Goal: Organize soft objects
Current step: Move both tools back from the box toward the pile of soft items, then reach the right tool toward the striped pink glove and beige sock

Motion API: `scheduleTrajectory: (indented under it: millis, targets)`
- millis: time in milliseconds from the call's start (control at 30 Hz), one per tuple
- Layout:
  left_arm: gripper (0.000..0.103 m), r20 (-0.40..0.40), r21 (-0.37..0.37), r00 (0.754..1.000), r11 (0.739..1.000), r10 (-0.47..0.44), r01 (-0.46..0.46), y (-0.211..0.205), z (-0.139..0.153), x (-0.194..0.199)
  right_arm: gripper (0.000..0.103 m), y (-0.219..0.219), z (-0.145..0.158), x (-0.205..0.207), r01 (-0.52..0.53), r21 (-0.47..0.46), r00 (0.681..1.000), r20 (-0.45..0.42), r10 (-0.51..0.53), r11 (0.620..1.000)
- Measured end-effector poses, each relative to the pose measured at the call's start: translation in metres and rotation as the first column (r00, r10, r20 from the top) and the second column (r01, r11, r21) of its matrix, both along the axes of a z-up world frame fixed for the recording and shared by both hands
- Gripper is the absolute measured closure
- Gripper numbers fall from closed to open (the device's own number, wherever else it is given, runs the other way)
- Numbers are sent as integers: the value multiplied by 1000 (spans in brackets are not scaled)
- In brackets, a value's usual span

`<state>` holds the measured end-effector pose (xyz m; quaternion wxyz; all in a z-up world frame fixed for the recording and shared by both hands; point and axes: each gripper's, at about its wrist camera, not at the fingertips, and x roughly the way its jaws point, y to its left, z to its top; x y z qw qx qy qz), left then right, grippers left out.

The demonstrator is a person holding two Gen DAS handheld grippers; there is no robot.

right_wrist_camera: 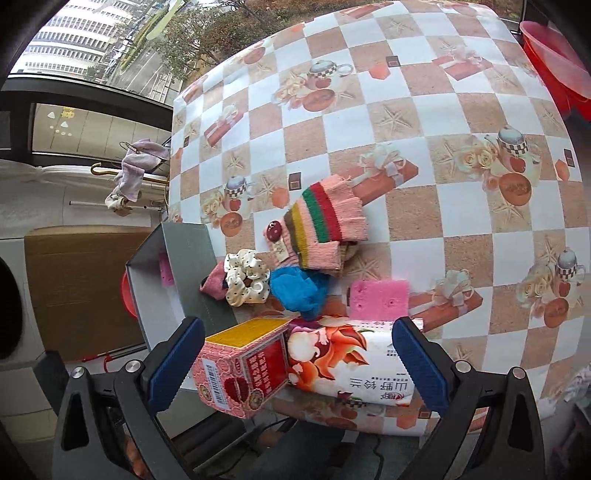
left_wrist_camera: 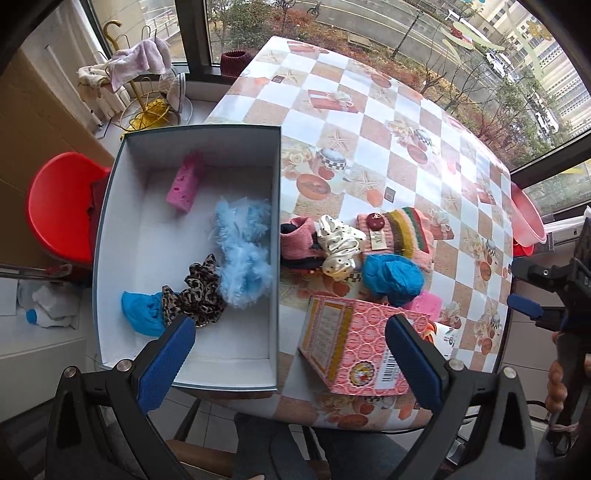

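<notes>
Checkered tablecloth [left_wrist_camera: 369,122] carried an open box [left_wrist_camera: 275,258] at its window-side edge, already holding a pink sponge [left_wrist_camera: 184,184], blue fluff [left_wrist_camera: 242,251], a leopard scrunchie [left_wrist_camera: 199,291] and a blue cloth [left_wrist_camera: 142,312], evidently the collection point. Unsorted items lay bunched just beside its wall, within short reach: sock [right_wrist_camera: 216,282], dotted scrunchie [right_wrist_camera: 245,282], glove [right_wrist_camera: 325,229], blue net [right_wrist_camera: 299,291] and a second sponge [right_wrist_camera: 380,299] (two cartons near the front edge looked rigid). Left gripper [left_wrist_camera: 290,354] and right gripper [right_wrist_camera: 297,356] both hung wide and empty above.

Bright daylight, strong fisheye warp

Daylight comes in through the windows [left_wrist_camera: 369,22], lighting the glossy tablecloth [left_wrist_camera: 406,122] evenly, with mild glare on its far side. Shadows are soft and short. Straight edges bow toward the rims, corners are vignetted black, and focus softens slightly at the margins.
</notes>
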<state>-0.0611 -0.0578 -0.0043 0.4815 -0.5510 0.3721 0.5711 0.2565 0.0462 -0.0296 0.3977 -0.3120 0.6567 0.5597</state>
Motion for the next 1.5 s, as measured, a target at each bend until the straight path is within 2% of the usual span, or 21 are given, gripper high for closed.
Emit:
scheduleTrajectory:
  millis: [200,500,667,1000,1133,1233,1367,1433,1500]
  targets:
    - [0,-10,12,1000,1000,7,-7,8,6,14,1,6,-12,21,-13,-22,999,35,14,1000]
    - [0,30,26,998,998,48,-49,5,-2,14,1,18,-49,22,-115,-105,975,177,133,988]
    - [0,45,10,997,998,55,-55,4,-7,14,1,22,-66,12,-151,-134,968,183,174,979]
    - [0,31,-6,999,1000,30,-30,17,-14,19,1,30,-90,-6,-163,-142,968,171,186,976]
    - [0,18,-17,1000,1000,14,-14,20,-14,25,1,38,-100,-24,-169,-123,969,163,188,978]
    - [0,6,-32,1000,999,5,-5,19,-14,28,1,50,-106,-41,-181,-76,965,177,192,981]
    - [0,-15,-55,1000,998,-4,3,16,-15,32,1,65,-124,-77,-297,-45,917,266,298,954]
    - [0,-22,-66,1000,998,-6,4,15,-16,33,1,68,-136,-93,-361,-51,879,315,358,931]
    - [0,-28,-72,1000,997,-11,9,15,-16,34,1,70,-148,-96,-383,-60,840,394,374,922]
